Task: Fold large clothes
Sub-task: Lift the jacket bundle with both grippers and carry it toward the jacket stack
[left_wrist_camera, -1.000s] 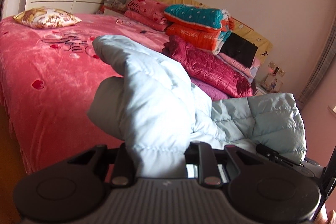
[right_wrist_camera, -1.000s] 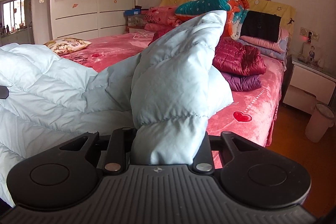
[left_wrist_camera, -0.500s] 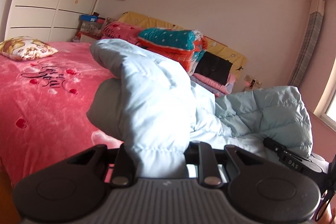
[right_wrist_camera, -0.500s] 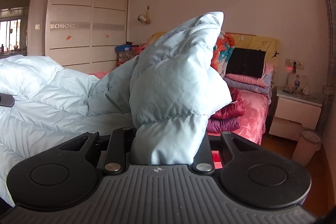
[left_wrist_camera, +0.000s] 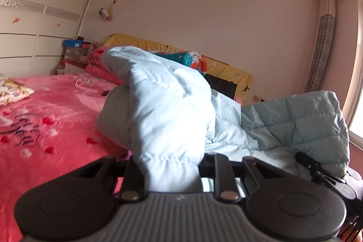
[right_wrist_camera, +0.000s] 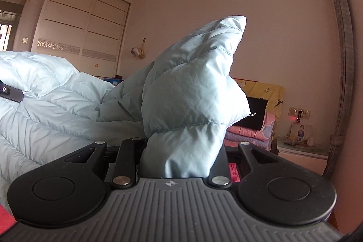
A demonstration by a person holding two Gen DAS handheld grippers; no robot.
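A pale blue quilted down jacket (left_wrist_camera: 168, 110) is held up in the air over a pink bed (left_wrist_camera: 45, 119). My left gripper (left_wrist_camera: 172, 176) is shut on a bunched edge of the jacket, which hides its fingertips. My right gripper (right_wrist_camera: 181, 162) is shut on another bunched part of the same jacket (right_wrist_camera: 190, 92), which rises in a peak in front of the camera. The jacket's body sags between the two grippers. The right gripper's black frame shows at the right edge of the left wrist view (left_wrist_camera: 317, 171).
The bed carries a patterned pillow (left_wrist_camera: 13, 90) at the left and a stack of folded quilts (left_wrist_camera: 190, 60) against the yellow headboard (left_wrist_camera: 229, 69). A white wardrobe (left_wrist_camera: 40, 15) stands behind. A bedside cabinet (right_wrist_camera: 301, 149) and a curtain (right_wrist_camera: 342, 74) are at the right.
Both grippers have risen and tilted upward with the jacket. The bed has dropped lower in both views and more wall and ceiling show.
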